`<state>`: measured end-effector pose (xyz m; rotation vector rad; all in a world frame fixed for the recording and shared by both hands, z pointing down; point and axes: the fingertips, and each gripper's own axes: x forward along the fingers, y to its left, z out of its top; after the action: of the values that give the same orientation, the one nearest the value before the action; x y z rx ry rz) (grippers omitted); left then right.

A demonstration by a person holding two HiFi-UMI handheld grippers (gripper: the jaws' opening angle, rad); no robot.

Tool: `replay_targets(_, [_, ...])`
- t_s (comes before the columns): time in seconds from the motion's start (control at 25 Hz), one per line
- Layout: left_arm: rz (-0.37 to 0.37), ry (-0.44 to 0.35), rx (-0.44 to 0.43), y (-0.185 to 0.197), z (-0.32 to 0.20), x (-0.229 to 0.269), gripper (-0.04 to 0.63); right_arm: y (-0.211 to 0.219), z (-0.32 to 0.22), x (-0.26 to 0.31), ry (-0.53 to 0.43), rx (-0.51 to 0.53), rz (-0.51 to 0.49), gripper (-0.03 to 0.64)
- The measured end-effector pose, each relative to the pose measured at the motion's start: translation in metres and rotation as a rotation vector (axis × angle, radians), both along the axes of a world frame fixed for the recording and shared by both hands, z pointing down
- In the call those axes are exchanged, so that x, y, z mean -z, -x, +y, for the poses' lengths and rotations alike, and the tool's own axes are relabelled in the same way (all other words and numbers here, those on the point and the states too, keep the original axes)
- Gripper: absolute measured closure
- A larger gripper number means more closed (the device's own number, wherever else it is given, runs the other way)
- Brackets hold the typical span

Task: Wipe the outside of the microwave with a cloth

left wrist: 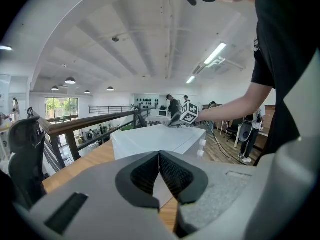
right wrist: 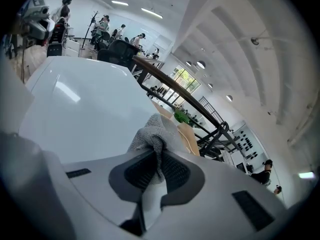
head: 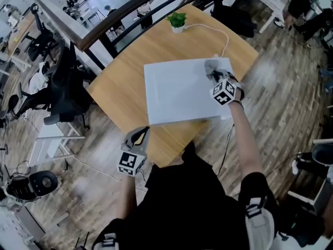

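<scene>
While the wooden tabletop [head: 125, 82] fills the middle of the head view, the white microwave [head: 177, 92] is seen standing on it, toward its right side, with its flat top turned to the camera. The right gripper [head: 215, 77] is held over the far right part of that top, and its jaws are pressed together on a grey cloth [head: 211, 66]. The cloth is bunched just beyond the jaw tips and is seen against the white surface. The left gripper [head: 139, 137] is held low, off the near edge of the tabletop and well apart from the microwave, with its jaws brought together and nothing caught between them. A white cable [head: 218, 33] is laid across the wood beyond the microwave's far right corner. A small green plant [head: 177, 21] in a white pot is set at the far edge of the tabletop.
</scene>
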<state>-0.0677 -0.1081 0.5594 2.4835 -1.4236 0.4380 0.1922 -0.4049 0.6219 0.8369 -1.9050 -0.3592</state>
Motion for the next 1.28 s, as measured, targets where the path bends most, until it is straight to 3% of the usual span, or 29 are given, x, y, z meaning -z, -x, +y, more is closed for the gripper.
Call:
replay_targets(0.32, [-0.005,-0.046,0.064,-0.017,-0.001,0.003,0.592,-0.051,-0.026,0.001,-0.023,-0.025,0.015,0.603])
replay_targets(0.52, [-0.003,-0.005,0.109,-0.024,0.007,-0.005,0.592,-0.078,-0.042,-0.004,-0.022,-0.048,0.004,0.603])
replay_targets(0.76, [-0.013,-0.01,0.135,-0.028,0.011,-0.006,0.592,-0.079,-0.053,-0.004,-0.021,-0.03,0.013,0.603])
replay_targets(1.08, [-0.018,0.009,0.182,-0.03,0.02,-0.003,0.592,-0.08,-0.074,-0.003,-0.1,0.036,0.167,0.603])
replay_targets(1.28, [-0.023,0.014,0.209,-0.027,0.028,-0.007,0.592,-0.07,-0.078,-0.005,-0.075,0.035,0.12,0.603])
